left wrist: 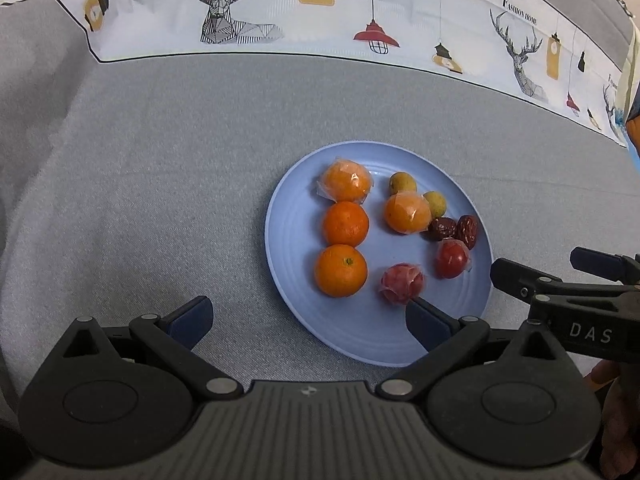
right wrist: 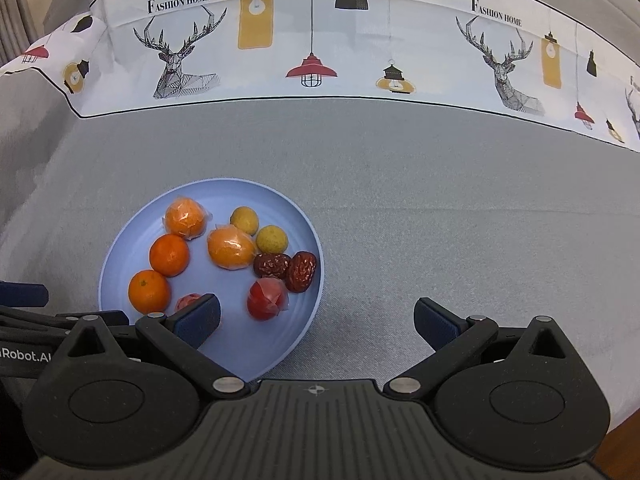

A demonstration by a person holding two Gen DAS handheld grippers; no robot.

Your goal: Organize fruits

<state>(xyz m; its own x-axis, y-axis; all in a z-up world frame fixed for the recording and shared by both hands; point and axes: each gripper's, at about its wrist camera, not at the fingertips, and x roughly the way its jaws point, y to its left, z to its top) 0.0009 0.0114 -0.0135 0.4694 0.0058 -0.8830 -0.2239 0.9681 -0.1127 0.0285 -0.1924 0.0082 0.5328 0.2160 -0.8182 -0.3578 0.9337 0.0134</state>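
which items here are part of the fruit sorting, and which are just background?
Job:
- blue plate
- four oranges, two wrapped
- two yellow-green fruits
- two red dates
- two wrapped red fruits
- left gripper, right gripper, both open, empty

Background:
- grey tablecloth
- deer-print border

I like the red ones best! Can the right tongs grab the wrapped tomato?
Probably yes. The right tongs are open, and the wrapped tomato sits near the blue plate's front edge with nothing covering it.

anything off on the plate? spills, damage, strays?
Nothing stands out. All fruit sits inside the blue plate, none spilled on the grey cloth. Some pieces, like one orange, are in clear wrap, others bare; both jaws open.
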